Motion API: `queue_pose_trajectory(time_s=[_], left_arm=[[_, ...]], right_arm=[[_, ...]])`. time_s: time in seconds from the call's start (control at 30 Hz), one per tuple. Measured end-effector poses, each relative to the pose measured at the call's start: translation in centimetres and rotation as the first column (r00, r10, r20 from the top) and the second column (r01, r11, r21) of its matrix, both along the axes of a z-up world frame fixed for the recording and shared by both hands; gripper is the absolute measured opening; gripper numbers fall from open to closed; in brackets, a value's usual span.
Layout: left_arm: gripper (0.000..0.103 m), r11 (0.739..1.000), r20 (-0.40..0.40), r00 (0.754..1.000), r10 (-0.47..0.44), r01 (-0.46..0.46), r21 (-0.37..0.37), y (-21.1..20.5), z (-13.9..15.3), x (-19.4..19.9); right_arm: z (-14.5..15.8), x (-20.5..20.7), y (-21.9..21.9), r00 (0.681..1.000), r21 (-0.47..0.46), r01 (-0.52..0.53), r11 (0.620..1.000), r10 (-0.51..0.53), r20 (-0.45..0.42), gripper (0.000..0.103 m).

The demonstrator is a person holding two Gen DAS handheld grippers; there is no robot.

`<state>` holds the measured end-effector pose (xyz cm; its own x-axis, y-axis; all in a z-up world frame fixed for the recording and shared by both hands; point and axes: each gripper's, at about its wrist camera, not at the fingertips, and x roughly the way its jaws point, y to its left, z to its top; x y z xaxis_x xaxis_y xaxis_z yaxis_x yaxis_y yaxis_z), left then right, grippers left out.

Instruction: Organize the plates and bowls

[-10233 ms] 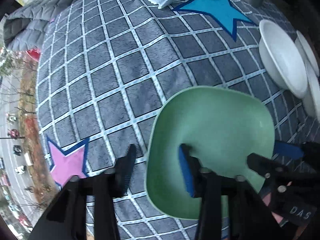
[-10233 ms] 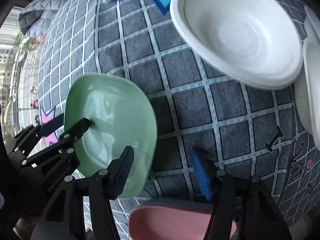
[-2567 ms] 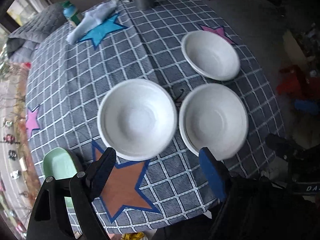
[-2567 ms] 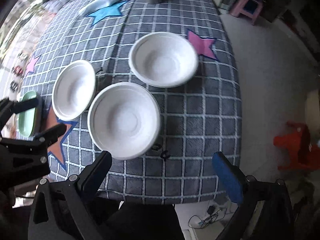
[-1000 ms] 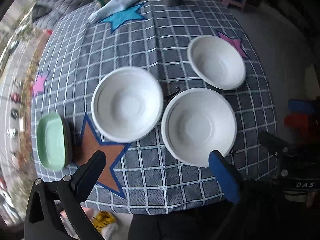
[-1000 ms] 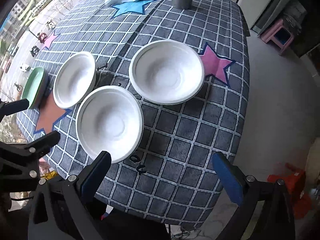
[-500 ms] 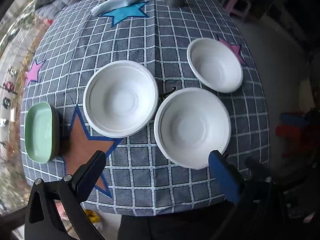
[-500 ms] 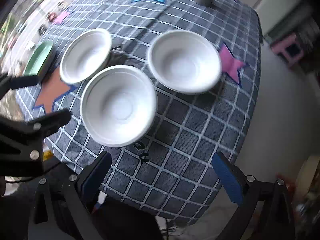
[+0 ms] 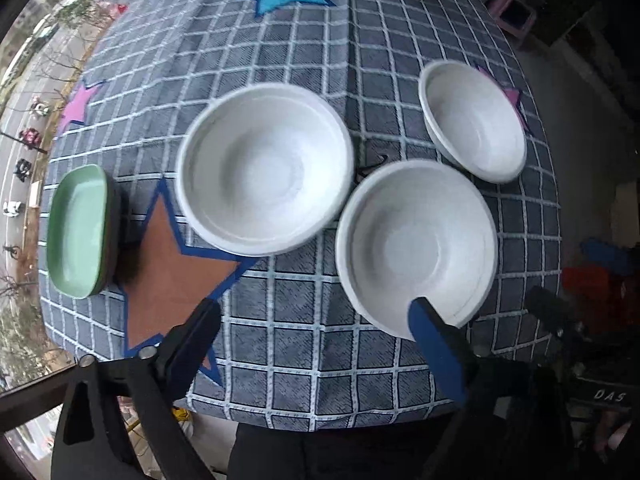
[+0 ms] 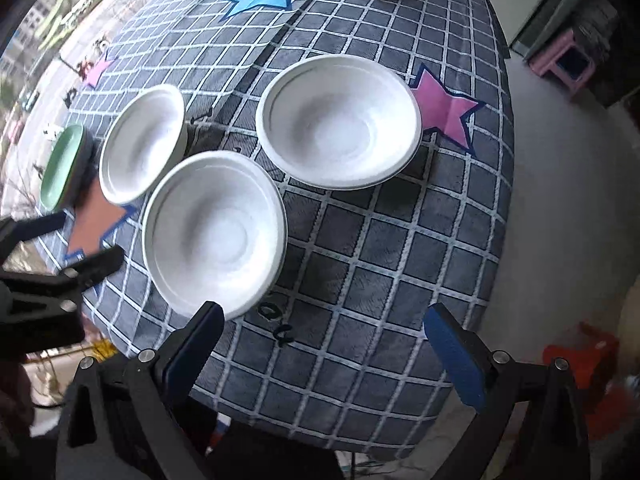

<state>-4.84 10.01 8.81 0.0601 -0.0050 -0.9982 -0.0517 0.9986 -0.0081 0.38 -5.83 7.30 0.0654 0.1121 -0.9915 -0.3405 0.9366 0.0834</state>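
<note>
3 white bowls (image 9: 264, 168) are clustered beside an orange star (image 9: 168, 256) on the checked tablecloth (image 9: 312, 344). The empty left gripper (image 9: 312, 320) is closing; the right gripper (image 10: 320, 328) is held apart, empty.

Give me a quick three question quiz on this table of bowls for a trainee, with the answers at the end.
1. How many white bowls stand on the table?
2. True or false: the green dish is stacked inside a white bowl.
3. Which star does the far bowl touch: A pink, B blue, C orange?

Key:
1. Three: the near bowl, the middle bowl and the far bowl.
2. False; it sits apart at the table's edge, beside the orange star.
3. A, the pink star.
</note>
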Motion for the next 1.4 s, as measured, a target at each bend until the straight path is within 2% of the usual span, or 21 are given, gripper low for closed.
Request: queue_pose_trajectory(time_s=[0.03, 0.07, 0.13, 0.27, 0.5, 0.63, 0.7, 0.73, 0.77, 0.8, 0.87, 0.97, 1.13, 1.27, 1.4], left_arm=[[0.09, 1.0, -0.005, 1.0, -0.005, 0.005, -0.003, -0.1, -0.2, 0.1], [0.085, 1.0, -0.012, 1.0, -0.009, 0.009, -0.004, -0.1, -0.6, 0.2], [0.079, 1.0, -0.027, 1.0, -0.006, 0.006, -0.01, -0.1, -1.3, 0.6], [0.075, 0.999, -0.06, 0.998, 0.018, -0.02, -0.036, -0.1, -3.0, 1.5], [0.075, 0.998, -0.091, 0.995, 0.051, -0.054, -0.031, 0.3, -5.0, 1.8], [0.071, 0.998, -0.077, 0.995, 0.055, -0.058, -0.034, 0.4, -5.8, 2.2], [0.03, 0.998, -0.088, 0.996, 0.026, -0.032, -0.062, -0.1, -6.5, 2.7], [0.023, 0.996, -0.096, 0.995, 0.017, -0.026, -0.09, -0.3, -6.7, 2.8], [0.018, 0.995, -0.095, 0.995, 0.004, -0.013, -0.096, -0.7, -6.7, 2.8], [0.018, 0.997, -0.09, 0.996, -0.007, 0.0, -0.08, -0.9, -6.6, 2.8], [0.018, 0.997, -0.094, 0.996, 0.007, -0.015, -0.082, -0.7, -6.2, 2.5], [0.018, 0.991, -0.094, 0.995, 0.043, -0.054, -0.121, 0.1, -5.0, 2.0], [0.018, 0.99, -0.078, 0.996, 0.052, -0.062, -0.13, 1.0, -2.6, 1.3], [0.018, 0.99, -0.036, 0.996, 0.081, -0.084, -0.117, 2.4, -0.5, 1.2], [0.018, 0.983, -0.011, 0.987, 0.158, -0.159, -0.087, 5.1, 1.0, 2.3]], right_arm=[[-0.1, 0.1, 0.1, 1.0, 0.008, 0.003, 1.0, -0.003, 0.005, 0.098], [-0.2, 0.1, 0.3, 1.0, 0.019, 0.001, 1.0, -0.001, 0.005, 0.088], [-0.7, 0.3, 0.8, 1.0, 0.031, -0.003, 1.0, 0.004, -0.013, 0.078], [-2.1, 0.8, 2.2, 0.999, 0.009, -0.021, 1.0, 0.021, -0.044, 0.078], [-4.2, 2.0, 3.7, 0.997, -0.06, -0.014, 0.998, 0.01, -0.075, 0.078], [-5.4, 2.6, 4.5, 0.996, -0.085, -0.021, 0.996, 0.014, -0.093, 0.077], [-6.0, 2.6, 5.3, 0.994, -0.094, -0.052, 0.994, 0.042, -0.1, 0.057], [-6.3, 2.5, 5.7, 0.992, -0.096, -0.069, 0.993, 0.058, -0.111, 0.036], [-6.5, 2.2, 6.3, 0.989, -0.079, -0.084, 0.993, 0.074, -0.126, 0.025], [-6.3, 1.8, 6.9, 0.988, -0.08, -0.107, 0.991, 0.097, -0.119, 0.021], [-5.8, 1.2, 7.6, 0.987, -0.098, -0.14, 0.985, 0.131, -0.097, 0.021], [-4.9, 0.8, 7.3, 0.987, -0.044, -0.119, 0.992, 0.113, -0.115, 0.02], [-2.0, 0.8, 7.2, 0.989, 0.023, -0.1, 0.995, 0.102, -0.105, 0.02], [-0.1, 1.5, 7.9, 0.991, 0.065, -0.084, 0.994, 0.09, -0.102, 0.02], [1.4, 3.1, 10.2, 0.99, 0.096, -0.108, 0.99, 0.115, -0.078, 0.02]])
